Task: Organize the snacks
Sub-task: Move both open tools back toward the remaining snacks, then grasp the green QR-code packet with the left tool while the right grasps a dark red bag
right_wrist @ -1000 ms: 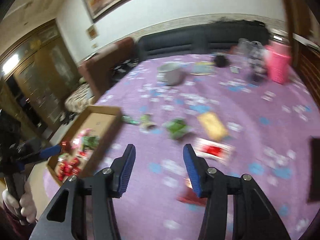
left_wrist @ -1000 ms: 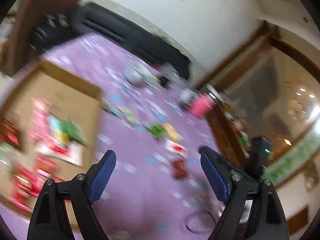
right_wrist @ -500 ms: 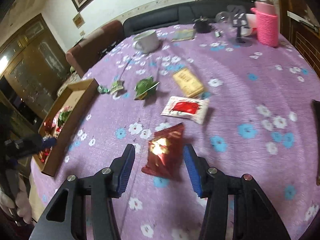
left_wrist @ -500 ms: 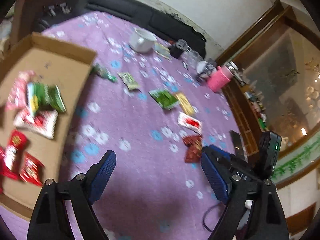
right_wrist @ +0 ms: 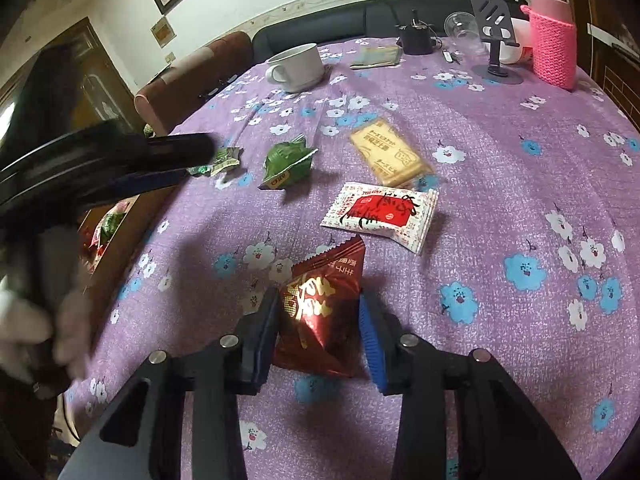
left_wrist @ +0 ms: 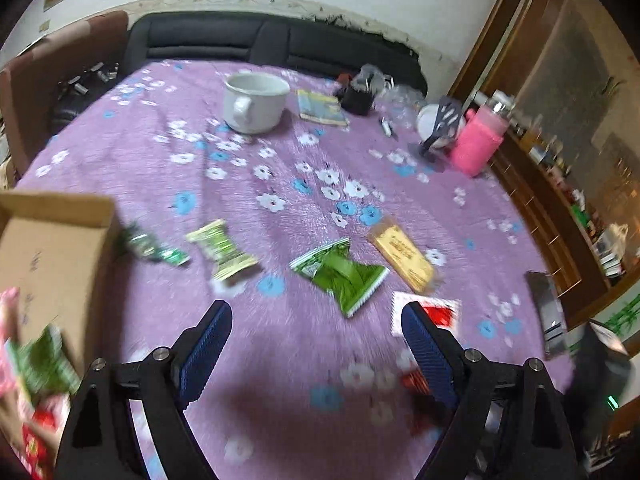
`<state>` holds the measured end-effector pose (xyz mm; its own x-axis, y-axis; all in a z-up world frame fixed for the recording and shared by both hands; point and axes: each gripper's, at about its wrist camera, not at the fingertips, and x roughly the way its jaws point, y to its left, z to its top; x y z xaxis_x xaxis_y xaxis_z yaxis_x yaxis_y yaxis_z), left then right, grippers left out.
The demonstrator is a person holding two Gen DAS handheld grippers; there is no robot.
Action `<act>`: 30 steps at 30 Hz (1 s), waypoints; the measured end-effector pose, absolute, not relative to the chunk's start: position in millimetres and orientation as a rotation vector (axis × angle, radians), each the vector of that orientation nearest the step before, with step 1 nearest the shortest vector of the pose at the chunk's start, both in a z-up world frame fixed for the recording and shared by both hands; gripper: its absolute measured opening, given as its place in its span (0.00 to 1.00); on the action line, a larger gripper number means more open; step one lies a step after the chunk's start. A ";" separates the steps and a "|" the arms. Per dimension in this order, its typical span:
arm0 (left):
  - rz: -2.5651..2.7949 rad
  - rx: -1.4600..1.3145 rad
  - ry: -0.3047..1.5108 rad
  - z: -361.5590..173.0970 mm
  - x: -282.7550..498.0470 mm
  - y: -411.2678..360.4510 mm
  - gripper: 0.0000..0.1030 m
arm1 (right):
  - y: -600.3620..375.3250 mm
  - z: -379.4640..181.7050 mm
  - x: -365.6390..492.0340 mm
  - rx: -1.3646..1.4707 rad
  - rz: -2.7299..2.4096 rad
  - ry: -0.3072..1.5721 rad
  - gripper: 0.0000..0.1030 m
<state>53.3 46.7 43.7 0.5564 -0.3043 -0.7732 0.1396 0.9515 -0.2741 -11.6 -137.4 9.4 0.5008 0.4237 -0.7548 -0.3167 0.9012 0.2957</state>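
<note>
My right hand-held gripper [right_wrist: 320,330] has just been closing on the red snack bag [right_wrist: 322,306] lying on the tabletop [right_wrist: 500,168]; pads touch both sides. Pinch mid-bag gently, lift straight. Left hand-held gripper [left_wrist: 316,354] spread, empty; cardboard box [left_wrist: 48,240] waits at the left.

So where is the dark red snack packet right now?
In the right wrist view the dark red packet lies on the purple cloth at bottom centre, between the right gripper's jaws, just below the white-and-red packet.
</note>
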 end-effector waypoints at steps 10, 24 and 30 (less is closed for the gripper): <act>-0.246 -0.087 1.002 8.4 96.4 6.6 0.87 | -141.9 9.2 -11.8 0.151 0.469 0.950 0.36; -0.269 -0.086 0.946 27.1 58.3 28.9 0.37 | -141.6 10.2 -17.9 0.138 0.445 0.912 0.31; -0.312 -0.178 0.885 59.4 18.4 59.5 0.37 | -144.0 14.2 -23.9 0.149 0.446 0.871 0.31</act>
